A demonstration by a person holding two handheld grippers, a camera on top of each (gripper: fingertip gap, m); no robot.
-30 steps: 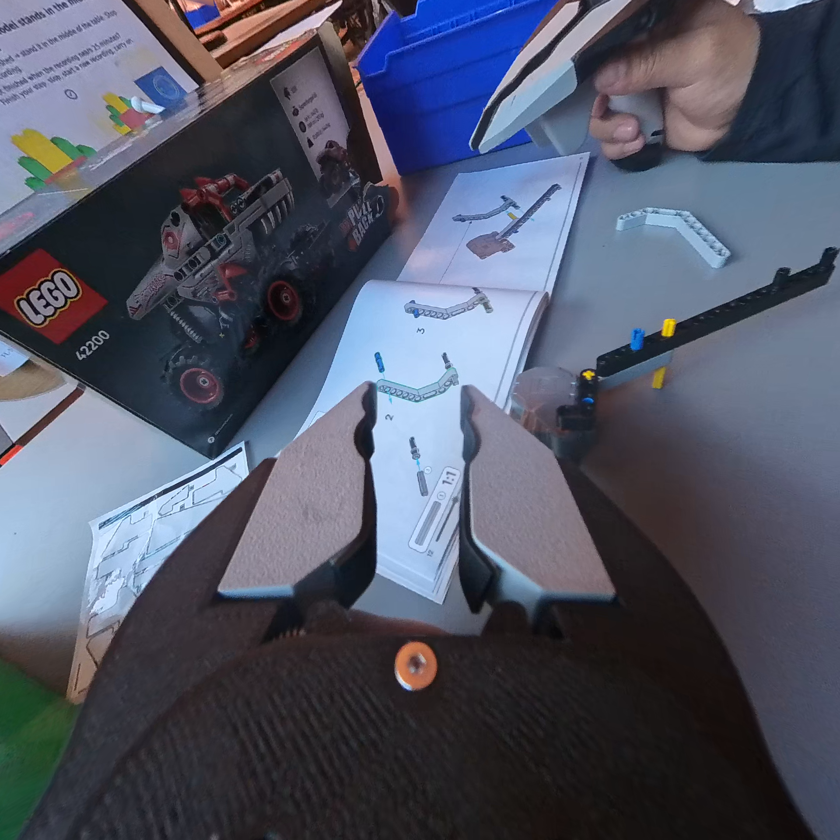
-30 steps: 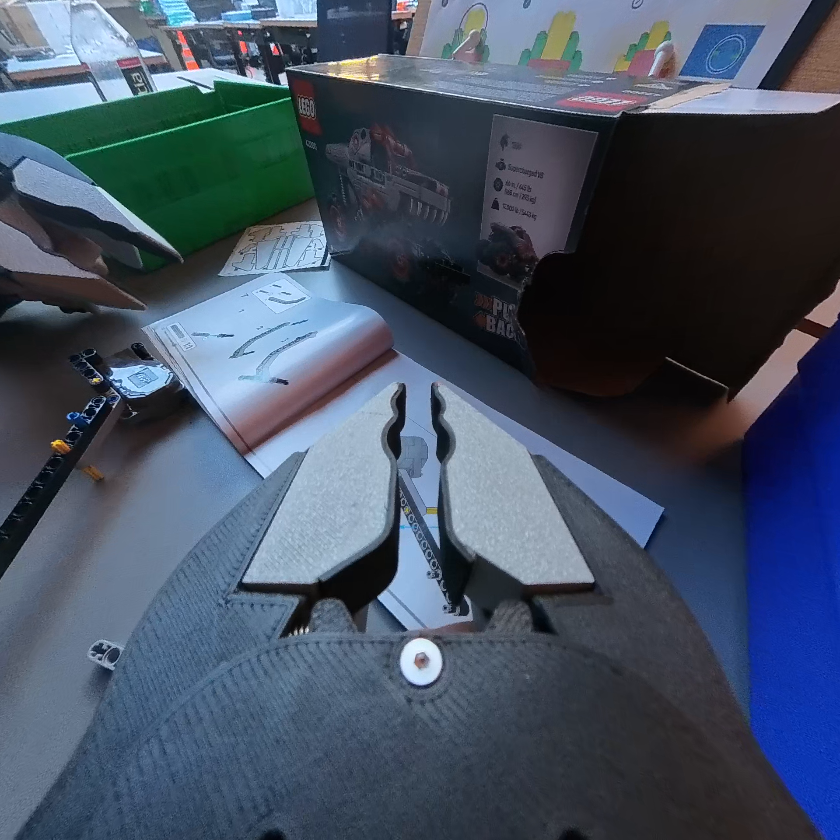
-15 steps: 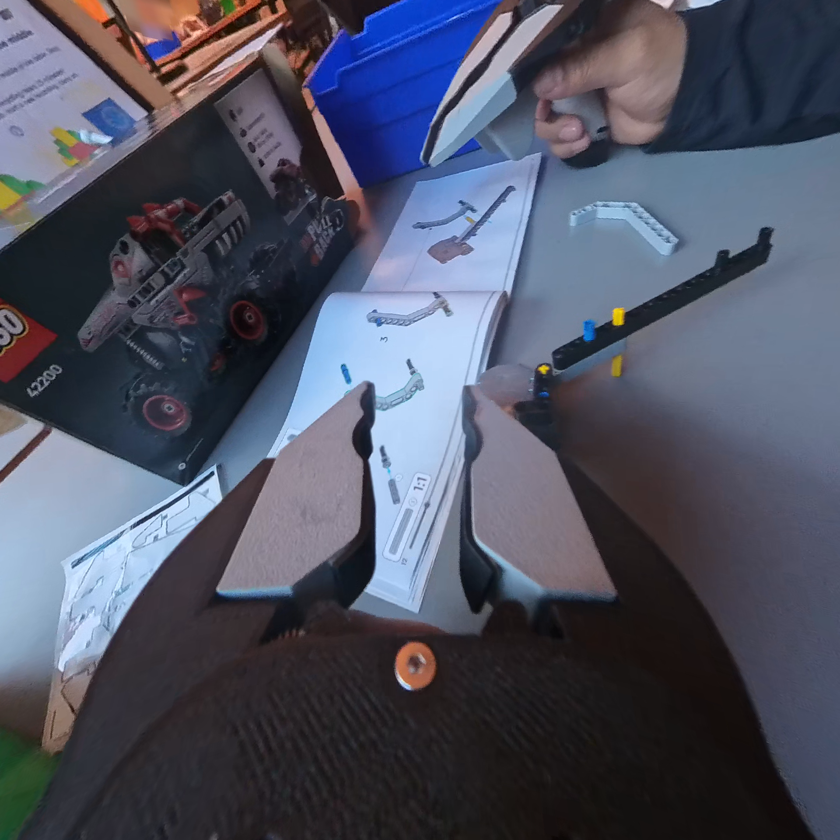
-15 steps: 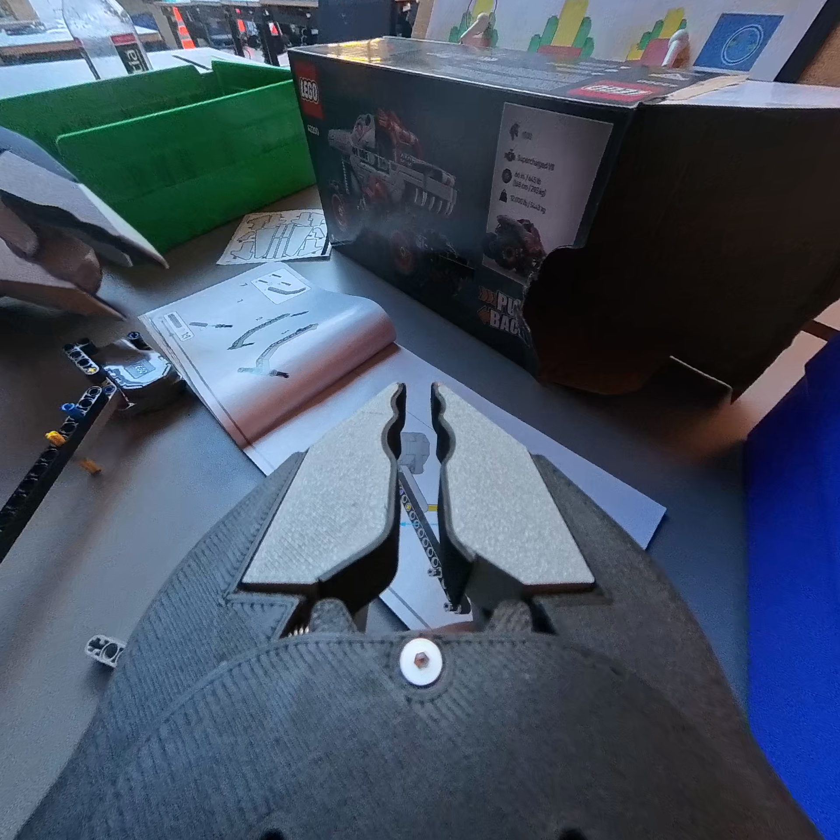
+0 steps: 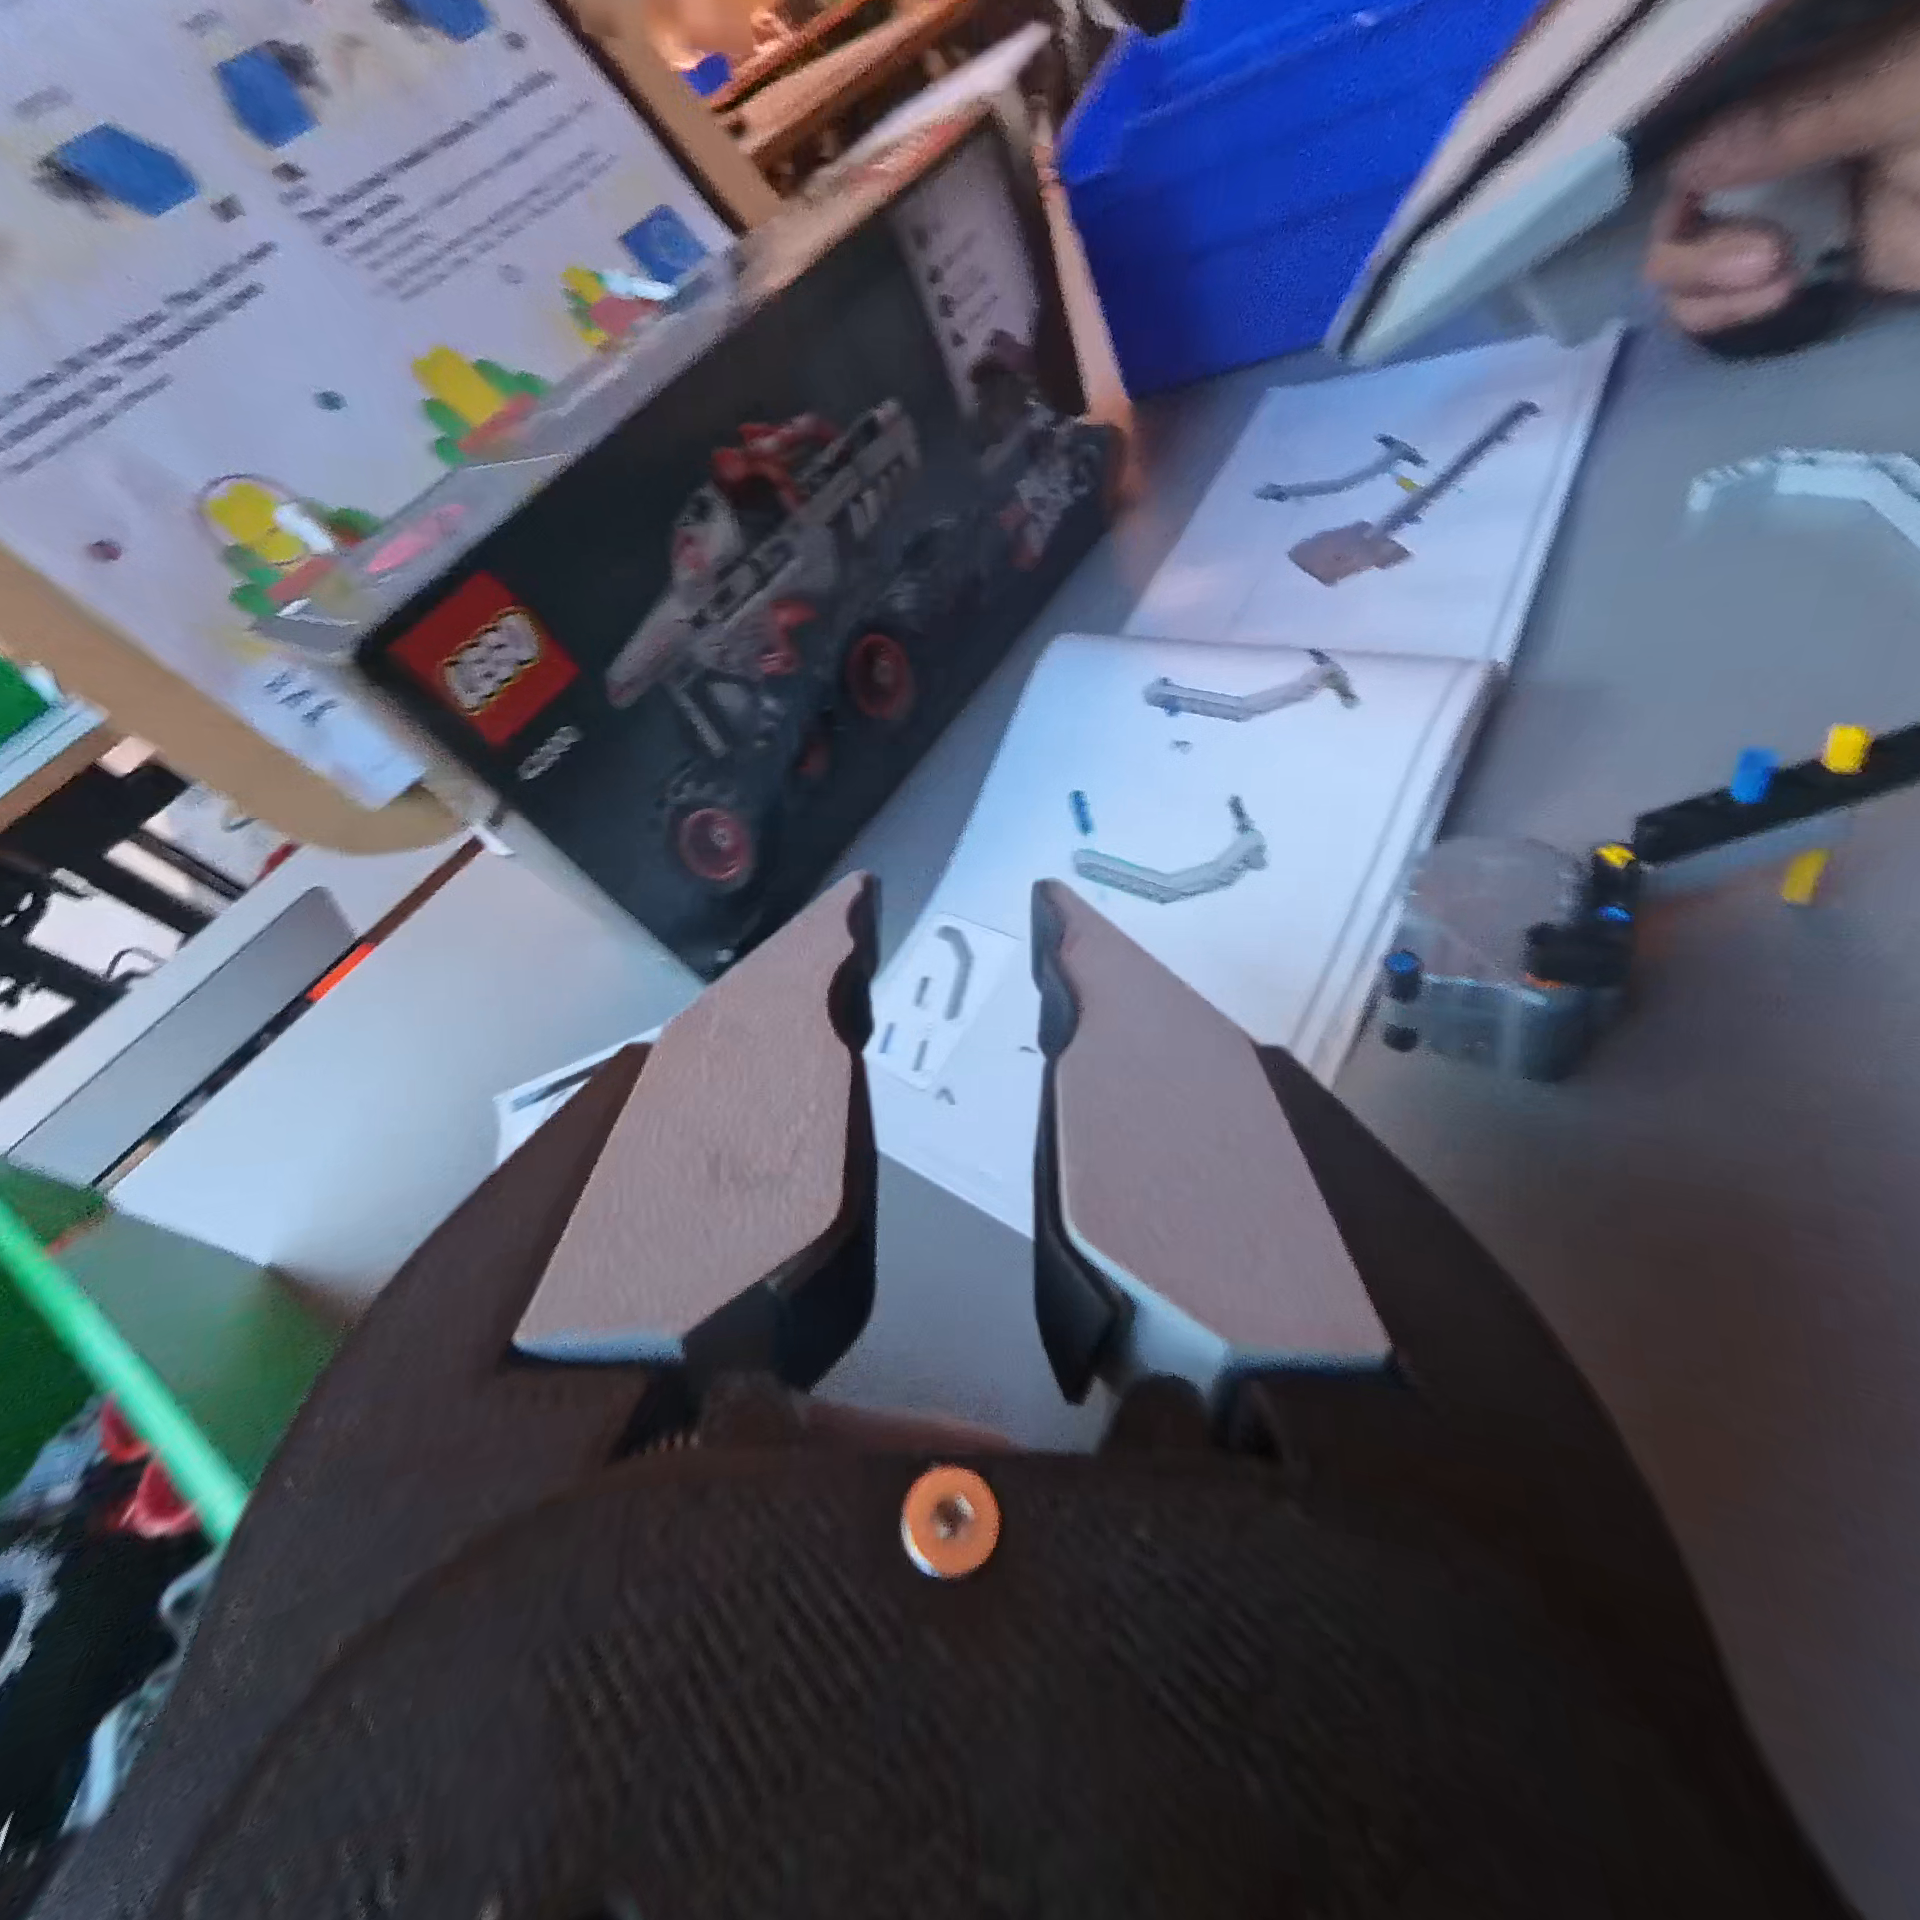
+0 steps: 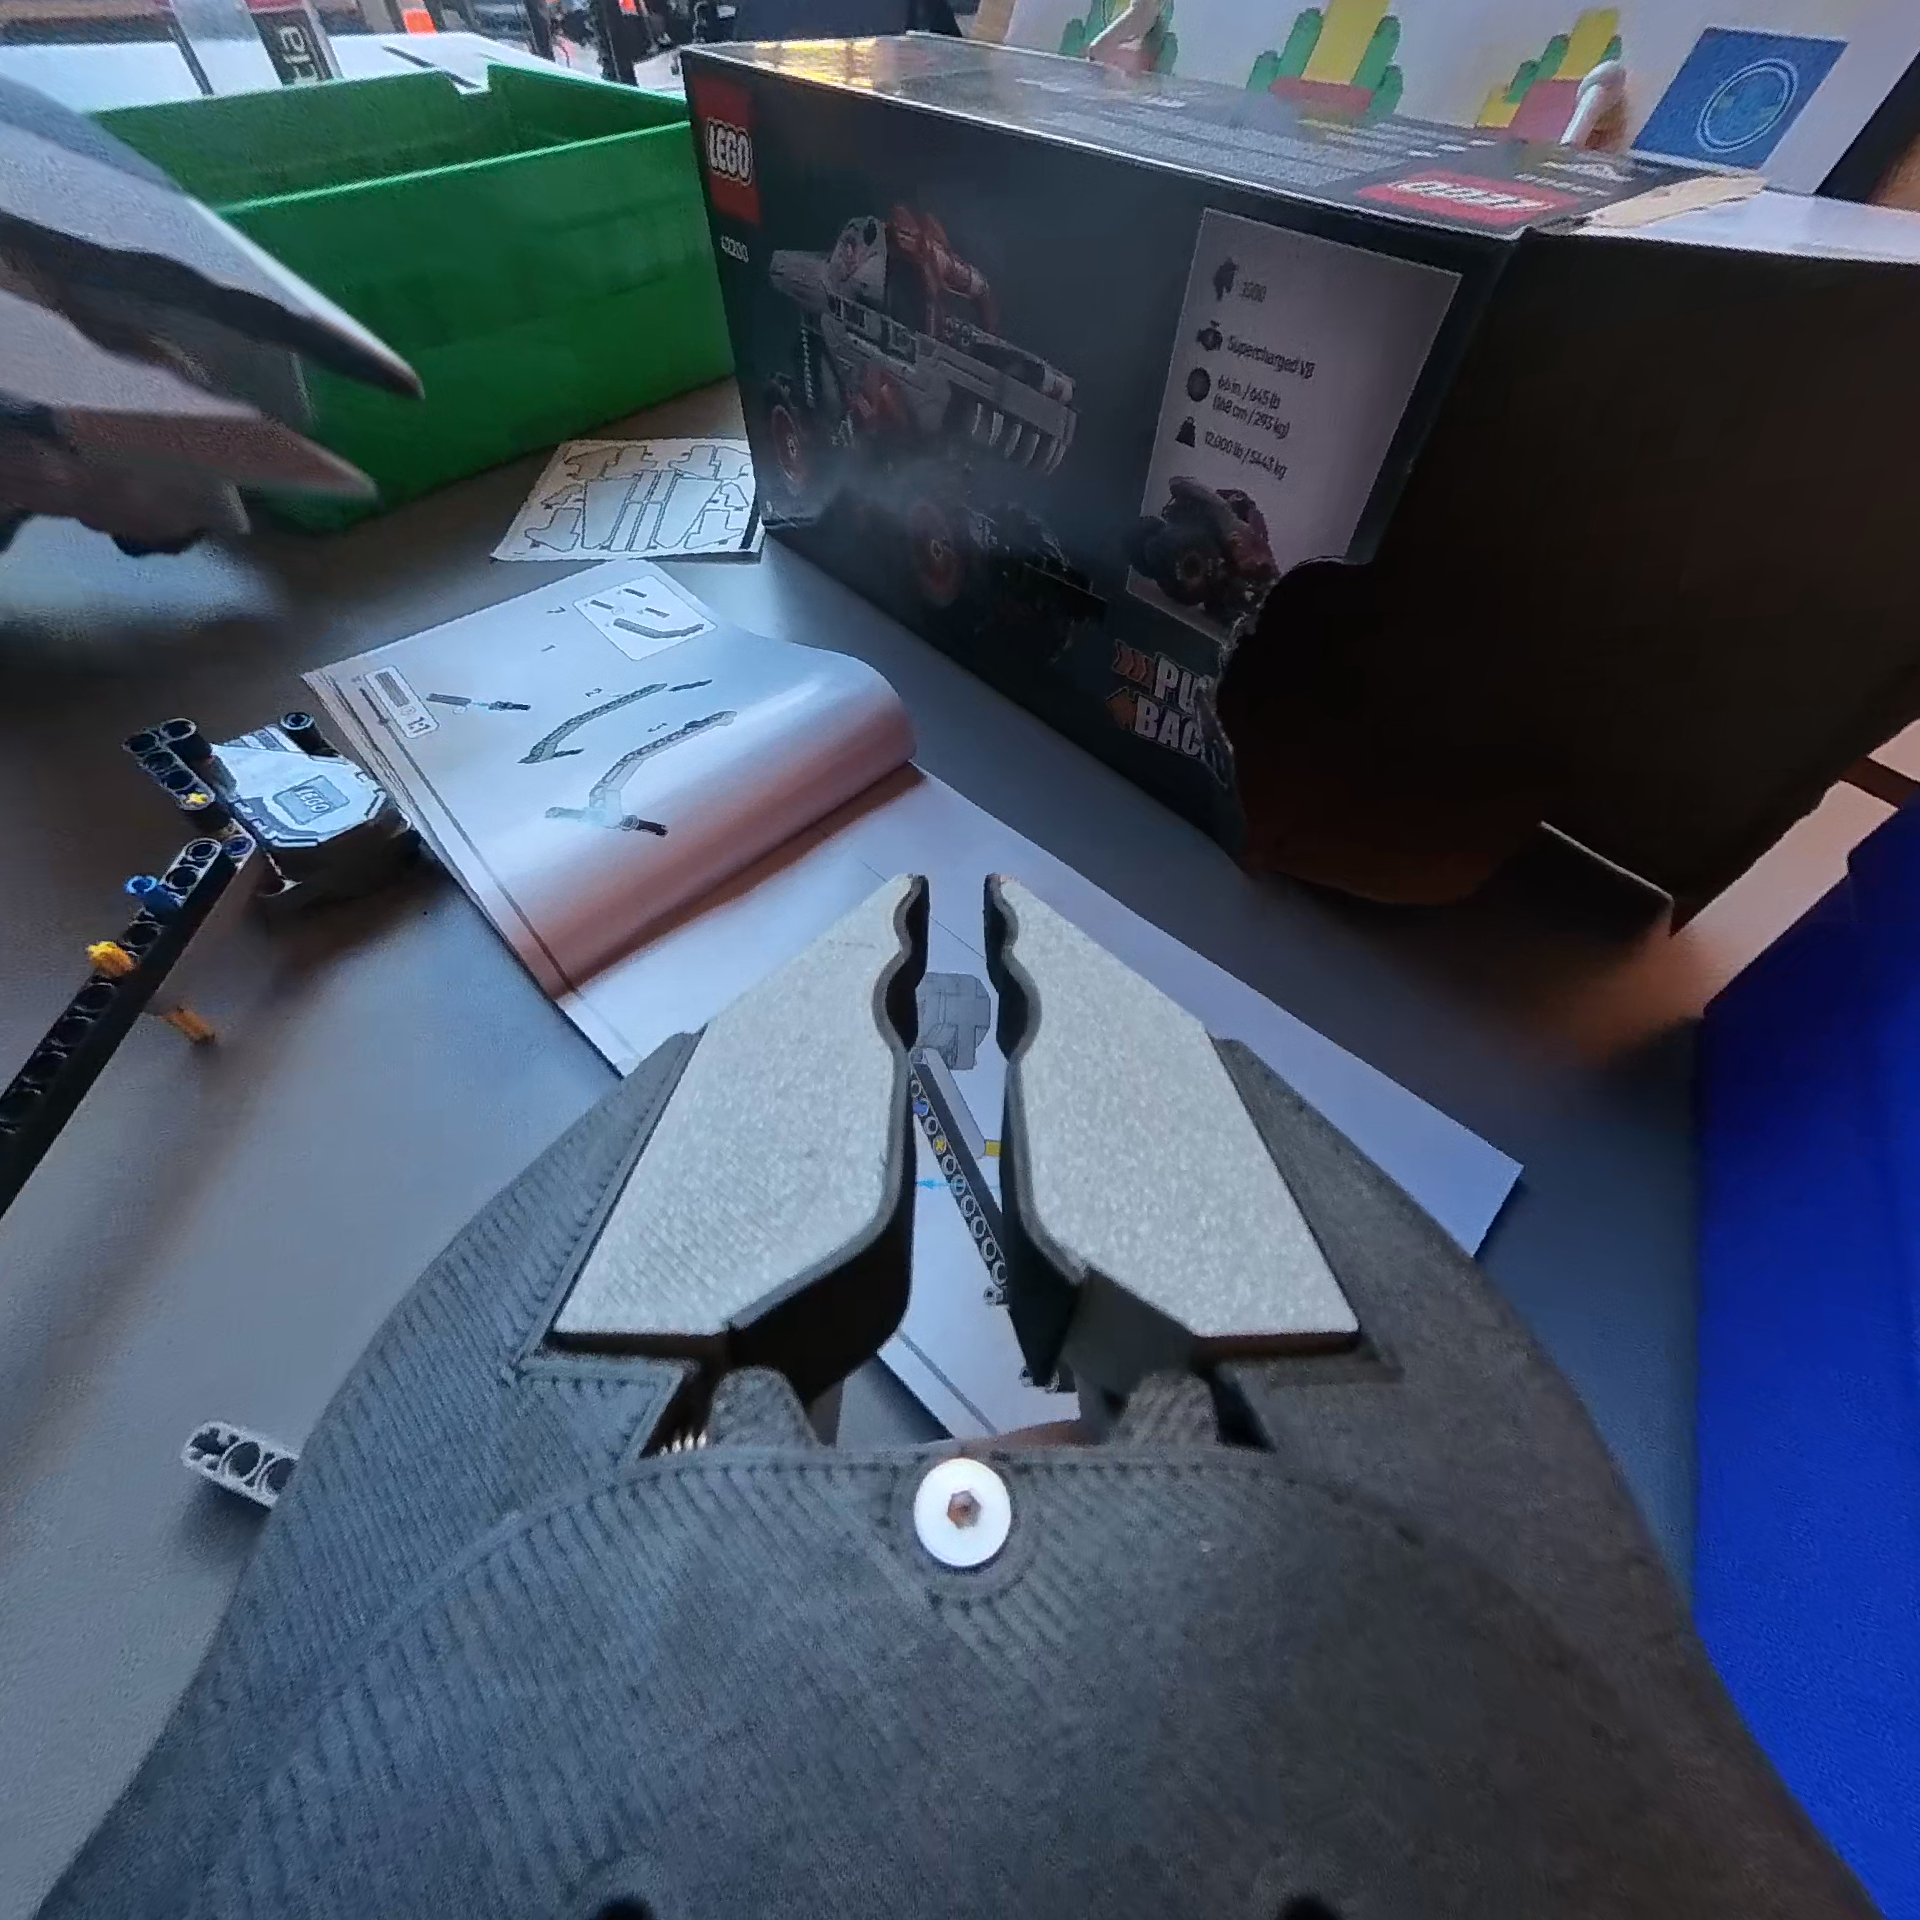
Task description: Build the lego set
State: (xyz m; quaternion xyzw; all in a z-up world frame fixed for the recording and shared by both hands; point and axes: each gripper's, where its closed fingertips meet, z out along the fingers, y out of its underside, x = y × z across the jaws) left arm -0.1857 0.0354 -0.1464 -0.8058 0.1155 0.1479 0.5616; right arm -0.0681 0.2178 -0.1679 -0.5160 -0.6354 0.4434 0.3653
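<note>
My left gripper (image 5: 954,914) is open and empty, held above the near corner of the open instruction booklet (image 5: 1247,810). The view is blurred. To its right lie a grey motor block (image 5: 1496,966) joined to a long black beam (image 5: 1766,790) with blue and yellow pins, and a white angled beam (image 5: 1787,488). My right gripper (image 6: 954,904) is empty, its jaws a narrow gap apart, over the booklet's flat page (image 6: 1195,1091). The motor block (image 6: 312,810) and black beam (image 6: 94,1018) lie to its left. A small grey connector (image 6: 244,1465) lies near its body.
The black set box (image 6: 1039,364) stands behind the booklet. A green bin (image 6: 468,239) and a sticker sheet (image 6: 644,499) are at the back left, a blue bin (image 6: 1818,1143) at the right. The left gripper (image 6: 187,364) shows at the upper left. There is about 25 cm between the tips of the two grippers. My right tips are about 20 cm from the grey motor block (image 5: 1496,966), my left tips only 9 cm. The left gripper is farther from the small grey connector (image 6: 244,1465), some 25 cm, than the right, some 15 cm.
My left gripper has swung left and tilted, so the green bin's edge now shows at its lower left. The right gripper has barely moved. Both stay empty.
</note>
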